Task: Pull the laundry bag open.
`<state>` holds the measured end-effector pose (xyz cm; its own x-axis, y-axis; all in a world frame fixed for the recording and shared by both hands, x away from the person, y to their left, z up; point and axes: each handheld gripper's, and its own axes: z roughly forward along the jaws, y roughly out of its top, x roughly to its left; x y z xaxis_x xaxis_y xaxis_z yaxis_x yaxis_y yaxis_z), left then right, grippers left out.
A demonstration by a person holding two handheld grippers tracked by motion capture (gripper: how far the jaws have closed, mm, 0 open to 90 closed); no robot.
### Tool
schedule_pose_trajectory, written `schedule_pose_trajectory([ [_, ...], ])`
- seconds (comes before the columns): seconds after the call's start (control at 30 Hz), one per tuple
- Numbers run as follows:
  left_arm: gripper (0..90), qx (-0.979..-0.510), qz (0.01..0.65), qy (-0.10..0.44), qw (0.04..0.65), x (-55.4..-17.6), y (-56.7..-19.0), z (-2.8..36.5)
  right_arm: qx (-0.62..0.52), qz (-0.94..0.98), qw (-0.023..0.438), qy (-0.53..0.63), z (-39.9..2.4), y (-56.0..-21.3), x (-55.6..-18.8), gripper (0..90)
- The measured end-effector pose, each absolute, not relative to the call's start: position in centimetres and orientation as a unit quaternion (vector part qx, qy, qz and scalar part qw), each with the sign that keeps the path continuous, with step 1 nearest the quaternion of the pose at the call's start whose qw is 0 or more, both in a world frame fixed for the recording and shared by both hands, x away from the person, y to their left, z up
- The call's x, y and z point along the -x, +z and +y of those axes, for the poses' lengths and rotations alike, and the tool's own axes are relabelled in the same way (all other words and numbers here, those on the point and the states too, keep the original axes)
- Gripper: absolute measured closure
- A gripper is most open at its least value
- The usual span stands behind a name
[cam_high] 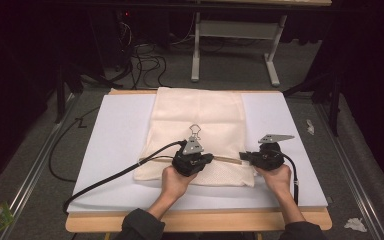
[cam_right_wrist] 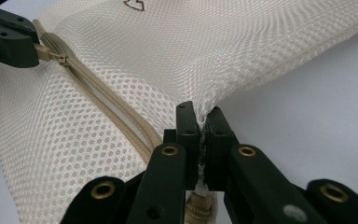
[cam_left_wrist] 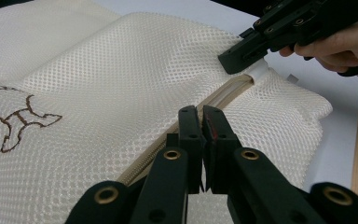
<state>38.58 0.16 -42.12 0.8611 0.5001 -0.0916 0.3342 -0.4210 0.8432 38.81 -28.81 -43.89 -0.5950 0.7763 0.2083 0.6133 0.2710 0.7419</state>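
Mesh laundry bag [cam_high: 200,135], cream-coloured, lay flat on a white foam board [cam_high: 115,145] that covered the wooden surface [cam_high: 200,221] in the high view. A small brown embroidered figure [cam_high: 195,131] sat near the bag's middle, and a tan zipper [cam_high: 227,159] ran across the bag close to its near edge. The left hand-held gripper [cam_high: 211,157] rested on the bag along the zipper line, a black cable [cam_high: 115,176] trailing off it to the left. The right hand-held gripper [cam_high: 244,156] sat at the bag's right edge, pointing left toward the other, with a short stretch of zipper between them. Both forearms came in from the bottom edge in dark sleeves [cam_high: 140,226].

In the left gripper view, the left hand-held gripper [cam_left_wrist: 203,112] had its jaws pressed together over the zipper [cam_left_wrist: 223,95], tips down on the mesh; the view did not show what lay between the pads. Farther off, the right hand-held gripper [cam_left_wrist: 235,60] was at the zipper's white end tab [cam_left_wrist: 259,71]. The embroidered figure [cam_left_wrist: 14,119] showed at the left.

In the right gripper view, the right hand-held gripper [cam_right_wrist: 203,114] was pinching a raised fold of the mesh laundry bag [cam_right_wrist: 168,56] at its corner, the fabric bunched between the closed pads. The zipper [cam_right_wrist: 116,119] ran away to the upper left, where the left hand-held gripper [cam_right_wrist: 30,53] was clamped on the tan zipper pull [cam_right_wrist: 46,53] beside the slider.
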Motion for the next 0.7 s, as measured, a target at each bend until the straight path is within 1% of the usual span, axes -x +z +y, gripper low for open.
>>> schedule_pose_trajectory([
  [0.33, 87.3, -0.833, 0.258, 0.087, 0.482, -38.6, -41.9, 1.2, -0.442, 0.789, 0.097, 0.416, -28.9, -43.9, -38.8, 88.2],
  [0.7, 87.4, -0.826, 0.265, 0.099, 0.487, -38.6, -41.2, 2.6, -0.442, 0.788, 0.096, 0.417, -28.9, -43.9, -38.8, 88.2],
])
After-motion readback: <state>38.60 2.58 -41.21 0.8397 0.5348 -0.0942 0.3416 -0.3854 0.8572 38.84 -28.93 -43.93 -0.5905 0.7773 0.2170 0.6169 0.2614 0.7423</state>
